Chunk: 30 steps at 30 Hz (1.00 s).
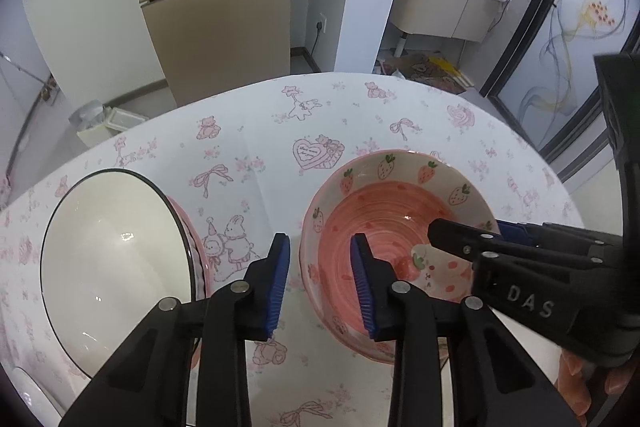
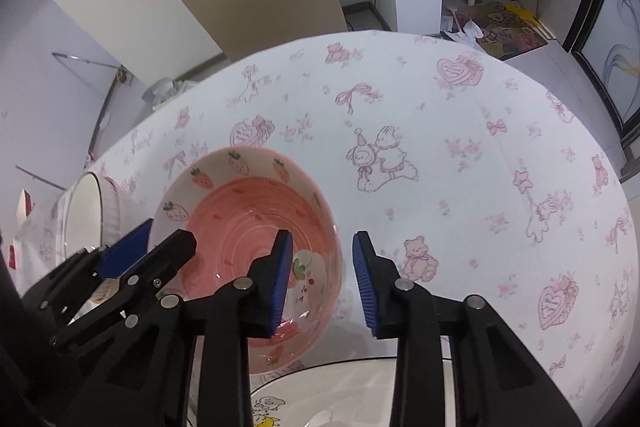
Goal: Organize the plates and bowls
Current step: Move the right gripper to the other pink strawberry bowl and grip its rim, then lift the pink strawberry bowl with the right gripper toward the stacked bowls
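Both grippers are down at the strawberry bowl (image 1: 384, 247) on the table (image 1: 260, 131), one on each side. The left gripper (image 1: 320, 287) straddles the bowl's left rim: one blue pad inside the pink basin, the other outside over the cloth. A gap shows between pad and wall, so the jaws stand partly open, not pressing. The right gripper (image 2: 322, 283) straddles the opposite rim the same way, inner pad over the basin, outer pad over the cloth, no clamp visible. A printed plate (image 2: 320, 391) sits just below the bowl. Further left, well apart, rests the white bowl (image 1: 116, 267) with a dark rim.
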{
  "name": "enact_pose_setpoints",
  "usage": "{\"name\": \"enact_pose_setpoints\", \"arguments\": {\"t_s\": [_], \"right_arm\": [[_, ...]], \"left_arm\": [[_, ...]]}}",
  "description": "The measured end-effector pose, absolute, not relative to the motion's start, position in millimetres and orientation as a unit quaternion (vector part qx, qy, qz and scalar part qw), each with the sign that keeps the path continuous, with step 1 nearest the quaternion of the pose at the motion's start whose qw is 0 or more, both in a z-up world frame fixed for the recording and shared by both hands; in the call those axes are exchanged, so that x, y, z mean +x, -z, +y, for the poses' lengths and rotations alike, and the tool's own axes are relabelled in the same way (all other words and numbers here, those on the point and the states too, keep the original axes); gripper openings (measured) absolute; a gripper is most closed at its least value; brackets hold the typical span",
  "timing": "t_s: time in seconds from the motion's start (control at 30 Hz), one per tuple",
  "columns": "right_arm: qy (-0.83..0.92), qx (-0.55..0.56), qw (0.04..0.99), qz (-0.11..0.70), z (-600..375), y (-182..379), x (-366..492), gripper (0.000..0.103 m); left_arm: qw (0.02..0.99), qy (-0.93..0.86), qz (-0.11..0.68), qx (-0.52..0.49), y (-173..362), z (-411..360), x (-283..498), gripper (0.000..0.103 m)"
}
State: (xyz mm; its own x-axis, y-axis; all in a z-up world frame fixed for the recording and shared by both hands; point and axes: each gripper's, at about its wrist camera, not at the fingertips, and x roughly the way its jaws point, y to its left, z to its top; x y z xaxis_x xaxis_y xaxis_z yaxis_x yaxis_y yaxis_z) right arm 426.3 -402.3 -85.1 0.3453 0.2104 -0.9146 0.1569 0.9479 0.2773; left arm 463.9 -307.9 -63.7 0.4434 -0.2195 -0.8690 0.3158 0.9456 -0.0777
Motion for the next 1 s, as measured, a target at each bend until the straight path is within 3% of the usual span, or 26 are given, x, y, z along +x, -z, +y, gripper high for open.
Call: {"name": "enact_pose_setpoints", "arguments": {"t_s": [0.47,0.7,1.0], "right_arm": [[-0.016,0.153,0.796,0.585,-399.1,99.2,429.8,0.011],[-0.026,0.167,0.791,0.588,-399.6,105.5,432.1,0.01],[-0.055,0.226,0.779,0.582,-414.3,115.3,432.2,0.01]], "left_arm": [[0.848,0.147,0.505,0.069,75.4,-316.4,465.0,0.028],[0.83,0.15,0.533,0.067,94.7,-319.8,470.5,0.028],[0.826,0.16,0.539,0.045,97.1,-317.4,472.5,0.019]]}}
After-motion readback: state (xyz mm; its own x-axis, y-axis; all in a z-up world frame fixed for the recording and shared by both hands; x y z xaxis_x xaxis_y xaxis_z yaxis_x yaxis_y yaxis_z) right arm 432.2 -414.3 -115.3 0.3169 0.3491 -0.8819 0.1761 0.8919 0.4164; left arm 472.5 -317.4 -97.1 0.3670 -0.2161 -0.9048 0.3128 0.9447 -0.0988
